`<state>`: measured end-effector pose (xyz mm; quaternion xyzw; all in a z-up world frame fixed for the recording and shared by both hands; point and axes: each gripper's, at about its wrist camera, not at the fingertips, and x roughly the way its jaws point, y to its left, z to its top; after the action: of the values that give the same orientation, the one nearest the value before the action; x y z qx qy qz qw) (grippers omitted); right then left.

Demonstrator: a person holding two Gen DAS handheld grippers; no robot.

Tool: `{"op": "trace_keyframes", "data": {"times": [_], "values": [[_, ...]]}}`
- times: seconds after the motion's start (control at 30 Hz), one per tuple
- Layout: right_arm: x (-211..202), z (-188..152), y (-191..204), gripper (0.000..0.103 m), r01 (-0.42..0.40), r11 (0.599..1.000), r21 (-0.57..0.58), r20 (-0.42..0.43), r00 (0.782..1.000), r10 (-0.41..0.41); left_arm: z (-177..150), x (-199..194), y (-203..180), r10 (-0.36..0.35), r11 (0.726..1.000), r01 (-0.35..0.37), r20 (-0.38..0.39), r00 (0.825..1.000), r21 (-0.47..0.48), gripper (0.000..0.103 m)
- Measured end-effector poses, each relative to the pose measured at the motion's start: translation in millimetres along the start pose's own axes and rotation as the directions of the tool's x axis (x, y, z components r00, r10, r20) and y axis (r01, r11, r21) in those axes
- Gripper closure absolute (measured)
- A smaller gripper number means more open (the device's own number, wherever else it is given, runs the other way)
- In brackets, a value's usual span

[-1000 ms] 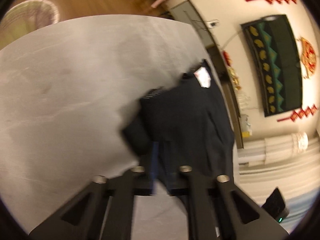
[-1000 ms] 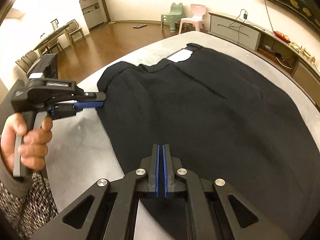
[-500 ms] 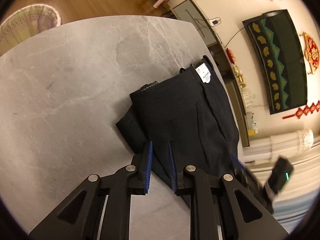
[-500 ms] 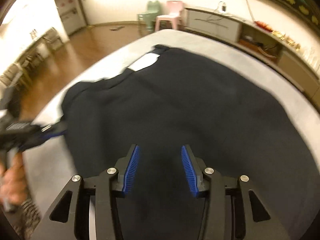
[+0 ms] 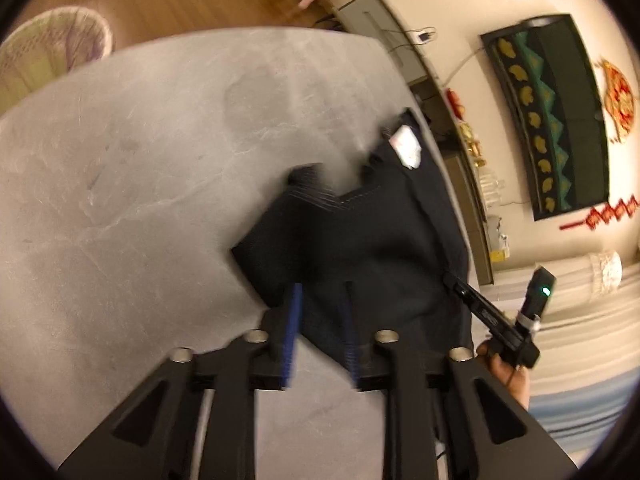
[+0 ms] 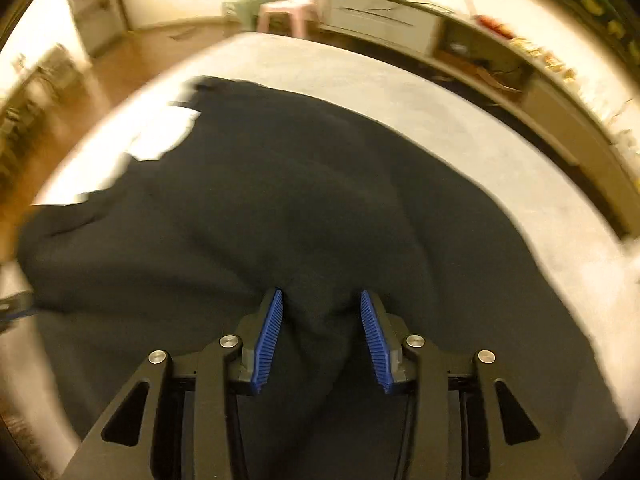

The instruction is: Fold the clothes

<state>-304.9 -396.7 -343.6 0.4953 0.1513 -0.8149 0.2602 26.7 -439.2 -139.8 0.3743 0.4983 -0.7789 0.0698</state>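
A dark navy garment [image 5: 360, 240] lies partly folded on the grey table [image 5: 140, 160], its white label [image 5: 408, 148] at the far end. My left gripper [image 5: 320, 320] is open, and the garment's near corner lies between its blue pads [image 5: 292, 320]. The right wrist view shows the same garment [image 6: 300, 200] spread wide, with the label [image 6: 164, 136] at the left. My right gripper [image 6: 322, 320] is open, and a raised ridge of cloth sits between its fingers. From the left wrist view, the right gripper [image 5: 460, 290] rests at the garment's right edge, held by a hand [image 5: 508, 376].
A woven basket [image 5: 52, 52] stands on the wooden floor beyond the table's far left. A pink chair [image 6: 296, 4] and a low cabinet [image 6: 380, 16] stand along the far wall. Bare table [image 6: 460, 132] extends to the right of the garment.
Both grippers have opened; one second ago the right was shut and the left was pinching cloth. The right gripper moved forward onto the garment, and cloth has bunched between its fingers.
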Motion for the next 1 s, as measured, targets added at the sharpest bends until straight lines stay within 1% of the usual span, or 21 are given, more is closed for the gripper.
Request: {"op": "trace_keyframes", "data": {"times": [0.07, 0.1, 0.13, 0.2, 0.27, 0.37, 0.4, 0.43, 0.47, 0.5, 0.53, 0.57, 0.63, 0.7, 0.77, 0.8, 0.83, 0.87, 0.9, 0.93, 1.0], "values": [[-2.5, -21.8, 35.6, 0.059, -0.076, 0.996, -0.045, 0.065, 0.995, 0.079, 2.2, -13.4, -11.6, -0.018, 0.999, 0.015, 0.057, 0.998, 0.046, 0.069], [-2.4, -33.2, 50.3, 0.059, -0.103, 0.992, -0.070, 0.087, 0.990, 0.109, 3.4, -19.5, -16.9, -0.028, 0.997, 0.022, 0.085, 0.996, 0.068, 0.061], [1.7, -45.9, 56.0, 0.059, -0.105, 0.990, -0.095, 0.080, 0.990, 0.112, 5.1, -19.8, -19.0, -0.016, 0.997, 0.009, 0.093, 0.996, 0.074, 0.053], [10.0, -71.2, 67.5, 0.058, -0.107, 0.984, -0.146, 0.067, 0.991, 0.118, 9.1, -10.6, -16.7, 0.039, 0.997, -0.044, 0.078, 0.996, 0.060, 0.053], [18.3, -96.6, 78.9, 0.051, -0.110, 0.974, -0.196, 0.054, 0.991, 0.123, 13.3, 0.0, -11.5, 0.085, 0.996, -0.087, 0.066, 0.994, 0.035, 0.053], [30.7, -134.7, 96.1, 0.048, -0.115, 0.956, -0.270, 0.033, 0.991, 0.128, 14.2, 8.0, -17.2, 0.183, 0.977, -0.194, 0.112, 0.977, 0.087, 0.053], [36.5, -145.5, 100.3, 0.048, -0.112, 0.952, -0.285, 0.025, 0.992, 0.125, 14.3, 10.2, -19.9, 0.217, 0.967, -0.231, 0.132, 0.967, 0.108, 0.054], [47.1, -150.9, 100.0, 0.048, -0.097, 0.957, -0.273, 0.015, 0.994, 0.106, 13.0, 13.2, -22.8, 0.224, 0.961, -0.241, 0.131, 0.966, 0.134, 0.058], [55.3, -157.4, 96.4, 0.050, -0.089, 0.962, -0.257, 0.009, 0.995, 0.095, 10.8, 16.9, -25.8, 0.210, 0.960, -0.227, 0.111, 0.971, 0.163, 0.064], [56.9, -166.8, 82.3, 0.054, -0.105, 0.970, -0.220, 0.016, 0.994, 0.111, 8.5, 20.5, -28.9, 0.197, 0.958, -0.212, 0.091, 0.976, 0.192, 0.080], [58.2, -175.1, 69.3, 0.065, -0.125, 0.978, -0.168, 0.017, 0.991, 0.129, 2.8, 23.1, -31.1, 0.192, 0.955, -0.202, 0.066, 0.979, 0.219, 0.082], [56.8, -180.9, 66.1, 0.073, -0.130, 0.984, -0.122, 0.012, 0.991, 0.132, -5.9, 24.8, -32.8, 0.193, 0.949, -0.197, 0.039, 0.980, 0.245, 0.084], [59.0, -191.8, 42.8, 0.073, -0.140, 0.990, -0.005, 0.011, 0.990, 0.140, -20.8, 22.5, -37.3, 0.210, 0.933, -0.204, 0.012, 0.978, 0.297, 0.090], [72.1, -195.3, 39.7, 0.073, -0.147, 0.985, 0.089, 0.019, 0.989, 0.146, -21.3, 18.2, -33.0, 0.234, 0.931, -0.229, 0.017, 0.972, 0.283, 0.092], [76.8, -210.8, 33.5, 0.070, -0.151, 0.975, 0.164, 0.023, 0.989, 0.149, -15.1, 5.1, -23.5, 0.231, 0.949, -0.236, 0.050, 0.972, 0.210, 0.092], [75.8, -222.3, 30.4, 0.070, -0.152, 0.969, 0.193, 0.027, 0.988, 0.150, -12.6, -4.7, -19.1, 0.211, 0.960, -0.221, 0.077, 0.974, 0.170, 0.092], [72.3, -234.6, 30.0, 0.067, -0.152, 0.966, 0.210, 0.040, 0.988, 0.147, -11.1, -14.2, -16.0, 0.190, 0.969, -0.203, 0.103, 0.976, 0.137, 0.089], [67.6, -247.2, 26.3, 0.057, -0.151, 0.963, 0.225, 0.053, 0.988, 0.143, -9.9, -21.5, -13.4, 0.156, 0.980, -0.169, 0.120, 0.980, 0.108, 0.086], [60.6, -259.6, 16.6, 0.051, -0.147, 0.963, 0.227, 0.065, 0.989, 0.136, -8.8, -27.2, -11.2, 0.110, 0.989, -0.122, 0.130, 0.985, 0.083, 0.077], [58.9, -266.9, 21.5, 0.043, -0.144, 0.967, 0.210, 0.076, 0.989, 0.130, -7.5, -29.3, -9.6, 0.077, 0.994, -0.087, 0.128, 0.989, 0.069, 0.069], [64.3, -274.4, 55.2, 0.042, -0.150, 0.981, 0.124, 0.087, 0.986, 0.140, -10.5, -20.4, -16.5, 0.058, 0.994, -0.066, 0.088, 0.994, 0.089, 0.066]]}}
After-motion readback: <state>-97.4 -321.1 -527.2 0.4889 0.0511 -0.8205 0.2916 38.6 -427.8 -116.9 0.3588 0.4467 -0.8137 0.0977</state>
